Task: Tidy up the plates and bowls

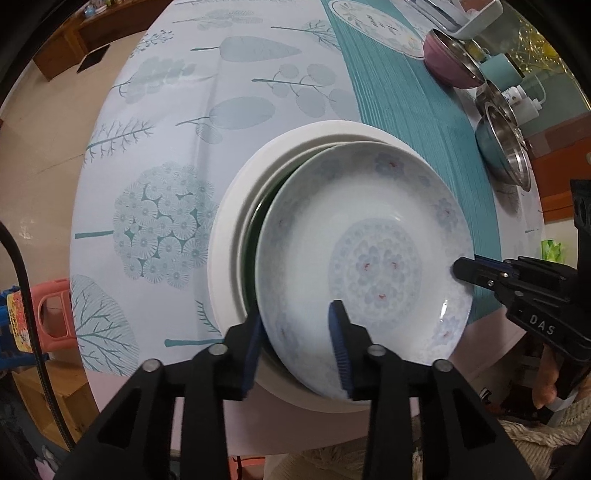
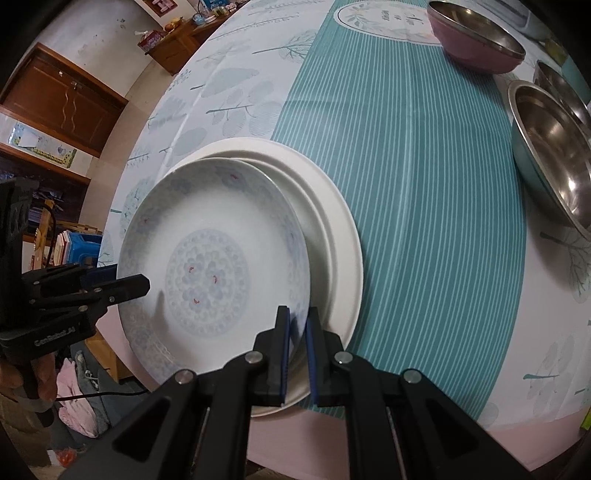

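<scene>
A white plate with a pale blue flower pattern lies tilted on top of a stack of plain white plates at the table's near edge. My left gripper stands with its fingers wide on either side of the patterned plate's near rim, not closed on it. My right gripper is shut on the patterned plate at its right rim; it also shows in the left wrist view. The left gripper appears in the right wrist view at the plate's left rim. A dark green layer shows between the plates.
A pink-sided steel bowl, a blue-sided steel bowl and another steel bowl stand at the far right on the teal striped runner. A white rack and bottles stand behind. A pink stool is left of the table.
</scene>
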{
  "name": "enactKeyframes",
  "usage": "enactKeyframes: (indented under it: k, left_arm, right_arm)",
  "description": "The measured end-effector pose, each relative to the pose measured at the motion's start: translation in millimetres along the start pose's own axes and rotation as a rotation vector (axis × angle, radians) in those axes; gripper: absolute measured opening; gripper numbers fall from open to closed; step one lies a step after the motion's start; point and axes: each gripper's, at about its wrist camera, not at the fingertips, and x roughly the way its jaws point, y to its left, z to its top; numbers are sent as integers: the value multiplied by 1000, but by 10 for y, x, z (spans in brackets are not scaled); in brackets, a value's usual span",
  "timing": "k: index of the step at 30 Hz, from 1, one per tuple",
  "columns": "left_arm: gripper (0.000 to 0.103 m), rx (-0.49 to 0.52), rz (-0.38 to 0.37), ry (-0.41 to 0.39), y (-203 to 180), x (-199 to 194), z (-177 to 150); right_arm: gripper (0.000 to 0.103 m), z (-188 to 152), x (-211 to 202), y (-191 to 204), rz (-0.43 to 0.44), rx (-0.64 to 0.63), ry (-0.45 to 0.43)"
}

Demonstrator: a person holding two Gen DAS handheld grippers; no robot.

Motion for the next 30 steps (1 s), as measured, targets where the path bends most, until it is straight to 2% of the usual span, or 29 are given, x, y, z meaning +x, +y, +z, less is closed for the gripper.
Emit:
enactKeyframes:
  k: [1,2,4,8,14,16,18,25,30]
  left_arm:
    - [45,9,8,-1,-20,-12,10]
    - [62,24,25,-13,-48,-40,22]
    - [74,54,74,-64,-111,-139,41]
    - [74,90,113,-101,-197,-260,108]
    - [75,72,115,-114,-200,-301,143]
    - [75,65,108,-118,-220,-312,119]
    - [75,62,99,-122,-219,-344,79]
    - [75,68,75,-156,-434,-507,9]
    - [75,104,52,-201,-760,-689,8]
  right_arm:
    - [8,6,-1,16,-7,-5,0]
    - [8,5,-10,29,-15,-12,-4]
    - [9,8,-12,32,-22,-16,-3]
    - [10,17,-23,57,-40,-32,0]
    - [12,-1,-81,72,-51,-30,-21]
    - [22,-16,-127,64,-45,-30,-32]
    - [27,-38,-179,49,-41,-30,-48]
    - [27,-152,-362,8,-25,-30,-80]
    - [27,-315,-575,-101,-25,-12,-126]
